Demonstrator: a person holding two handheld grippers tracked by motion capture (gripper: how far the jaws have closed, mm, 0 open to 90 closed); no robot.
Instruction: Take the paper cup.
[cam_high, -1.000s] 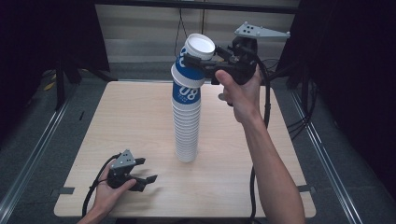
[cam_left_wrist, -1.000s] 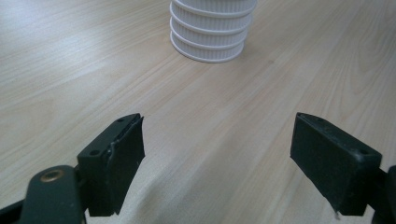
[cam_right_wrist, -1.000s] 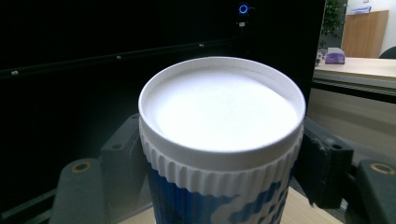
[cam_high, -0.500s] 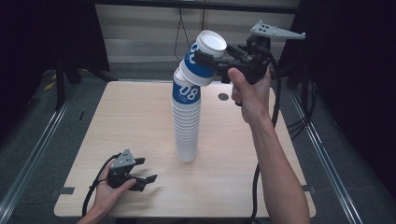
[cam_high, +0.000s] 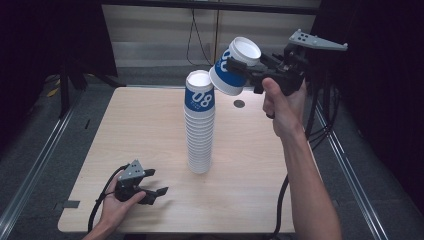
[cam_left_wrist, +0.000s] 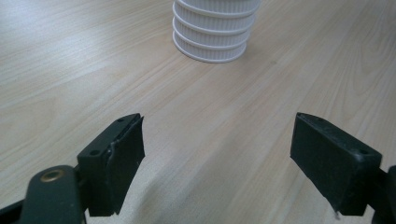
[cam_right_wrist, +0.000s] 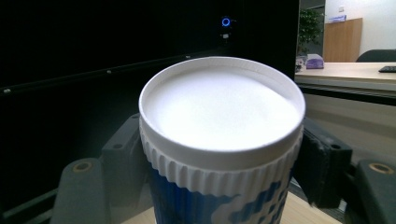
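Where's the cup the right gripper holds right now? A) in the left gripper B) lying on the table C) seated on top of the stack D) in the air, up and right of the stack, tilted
D: the right gripper clamps the cup tilted in the air, clear of the stack.

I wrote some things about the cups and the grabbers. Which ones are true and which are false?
1. The right gripper holds a blue and white paper cup in the air. True.
2. The tall stack of blue and white paper cups has fallen over. False: it stands upright on the pale wooden table.
3. The left gripper is shut on a cup. False: its jaws stand open with nothing between them, low over the table.
4. The lifted cup is tilted. True.
5. The lifted cup sits on the stack. False: it is clear of it, off to the side.
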